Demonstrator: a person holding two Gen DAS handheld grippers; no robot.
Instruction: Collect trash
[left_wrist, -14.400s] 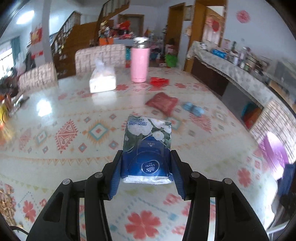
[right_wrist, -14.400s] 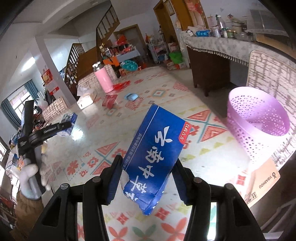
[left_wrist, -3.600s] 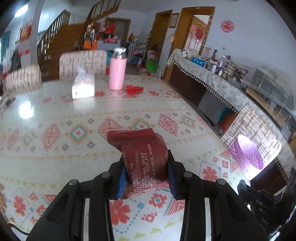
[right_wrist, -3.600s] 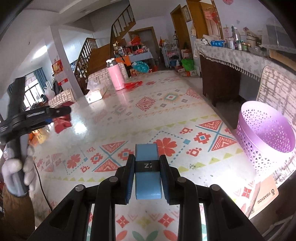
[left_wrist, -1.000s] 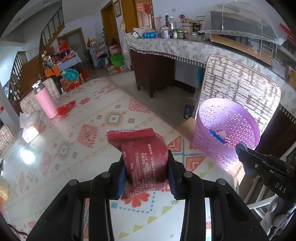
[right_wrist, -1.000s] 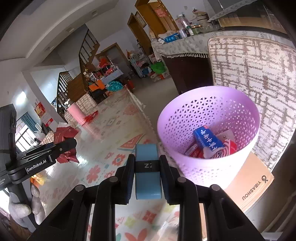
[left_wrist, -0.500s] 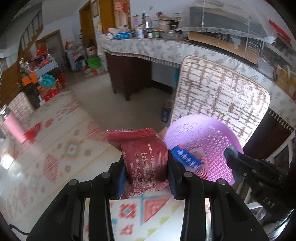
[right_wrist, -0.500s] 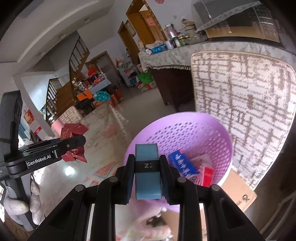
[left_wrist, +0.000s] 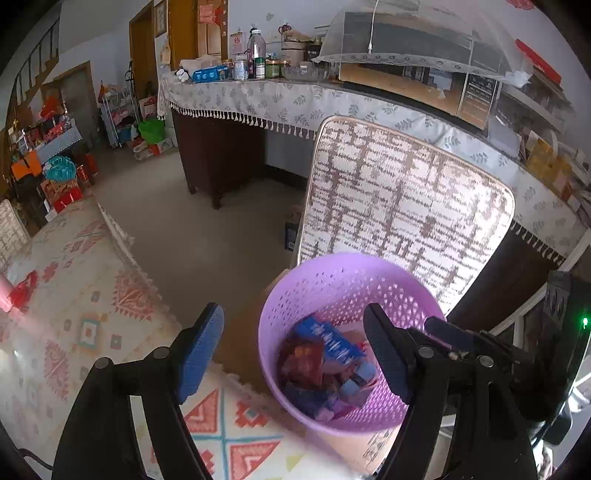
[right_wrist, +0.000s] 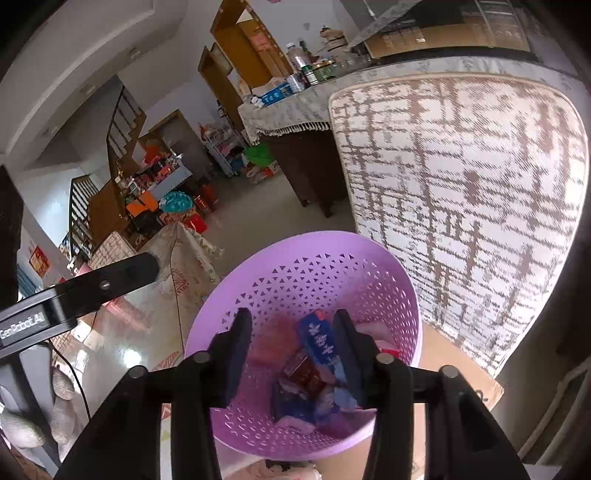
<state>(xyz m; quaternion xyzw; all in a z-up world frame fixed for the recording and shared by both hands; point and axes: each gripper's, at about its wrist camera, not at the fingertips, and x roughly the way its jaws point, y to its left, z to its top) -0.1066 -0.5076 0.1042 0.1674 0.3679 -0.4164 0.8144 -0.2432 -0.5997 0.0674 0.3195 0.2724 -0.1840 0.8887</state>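
While poised over the purple basket (right_wrist: 258, 295), both sets of jaws opening, empty: left gripper (left_wrist: 293, 350), right gripper (right_wrist: 291, 350). Red wrapper (left_wrist: 303, 363) and blue pack (right_wrist: 319, 341) lying inside. "GenRobot.AI" partly legible on the gripper's side. Patterned chair back (left_wrist: 406, 206) just behind.

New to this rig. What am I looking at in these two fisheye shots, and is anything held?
No robot arm here: a person carries a pair of hand-held tongs in each hand, with a camera on each looking along the fingers. One picture is from the left tongs, the other from the right tongs. Both hang over a purple basket beside a patterned chair back. Both sets of jaws are opening with nothing between them. The trash, including a blue packet and a red wrapper, lies in the basket.
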